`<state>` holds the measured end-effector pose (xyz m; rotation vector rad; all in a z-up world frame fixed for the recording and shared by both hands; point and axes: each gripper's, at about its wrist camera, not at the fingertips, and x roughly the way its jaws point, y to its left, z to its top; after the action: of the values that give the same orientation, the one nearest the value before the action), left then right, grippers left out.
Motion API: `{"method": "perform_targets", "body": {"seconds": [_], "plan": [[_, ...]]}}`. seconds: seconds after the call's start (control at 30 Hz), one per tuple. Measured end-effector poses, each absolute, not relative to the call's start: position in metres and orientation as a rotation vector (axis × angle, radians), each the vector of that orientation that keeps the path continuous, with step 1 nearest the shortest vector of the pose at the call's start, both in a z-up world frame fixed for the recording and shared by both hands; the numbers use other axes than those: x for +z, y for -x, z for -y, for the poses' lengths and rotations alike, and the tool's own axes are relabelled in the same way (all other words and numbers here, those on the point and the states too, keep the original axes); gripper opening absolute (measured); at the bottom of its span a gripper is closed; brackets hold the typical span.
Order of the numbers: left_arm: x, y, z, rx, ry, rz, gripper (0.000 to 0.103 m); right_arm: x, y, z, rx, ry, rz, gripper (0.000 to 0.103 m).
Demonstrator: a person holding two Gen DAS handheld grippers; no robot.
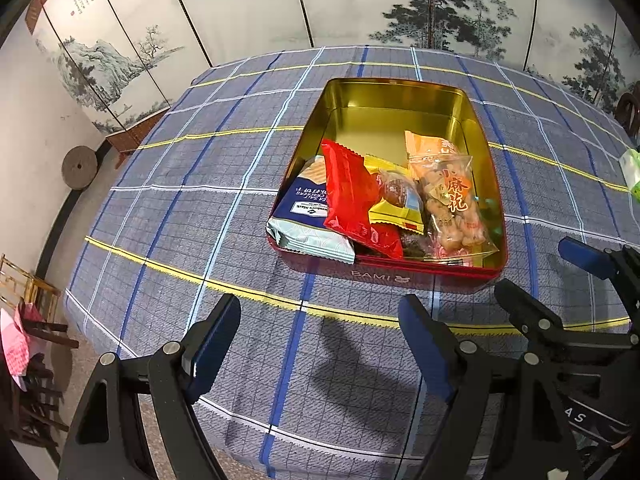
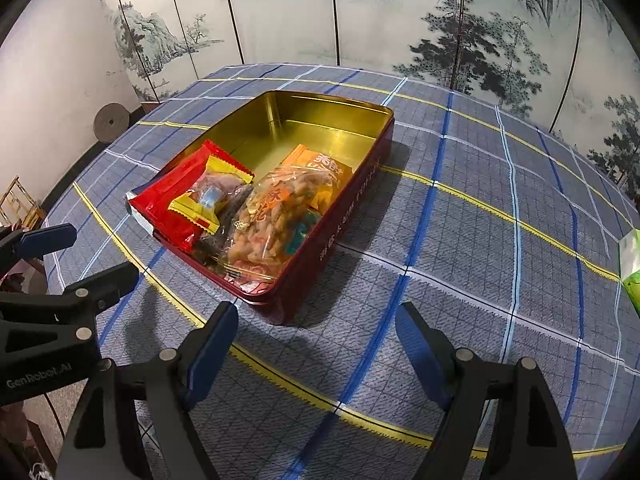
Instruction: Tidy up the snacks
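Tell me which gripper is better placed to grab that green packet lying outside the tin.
Probably the right gripper. The green packet lies at the table's far right edge, on the right gripper's side of the red tin; the left gripper sits farther away. Both are open and empty.

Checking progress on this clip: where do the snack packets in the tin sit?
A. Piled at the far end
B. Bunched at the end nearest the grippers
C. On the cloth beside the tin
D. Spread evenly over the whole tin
B: the snack packets crowd the near end of the tin, whose far half shows bare gold floor.
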<state>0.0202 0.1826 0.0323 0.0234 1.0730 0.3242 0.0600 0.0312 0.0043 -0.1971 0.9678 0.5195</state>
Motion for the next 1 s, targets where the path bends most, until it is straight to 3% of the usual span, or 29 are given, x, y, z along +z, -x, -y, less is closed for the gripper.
{"method": "perform_targets", "body": {"seconds": [1.0], "plan": [[0.032,-0.0196,-0.1845,0.295,-0.003,-1.062,0.079,0.0007,-0.0581,-0.0328,0.518,0.207,-0.978,0.083]]}}
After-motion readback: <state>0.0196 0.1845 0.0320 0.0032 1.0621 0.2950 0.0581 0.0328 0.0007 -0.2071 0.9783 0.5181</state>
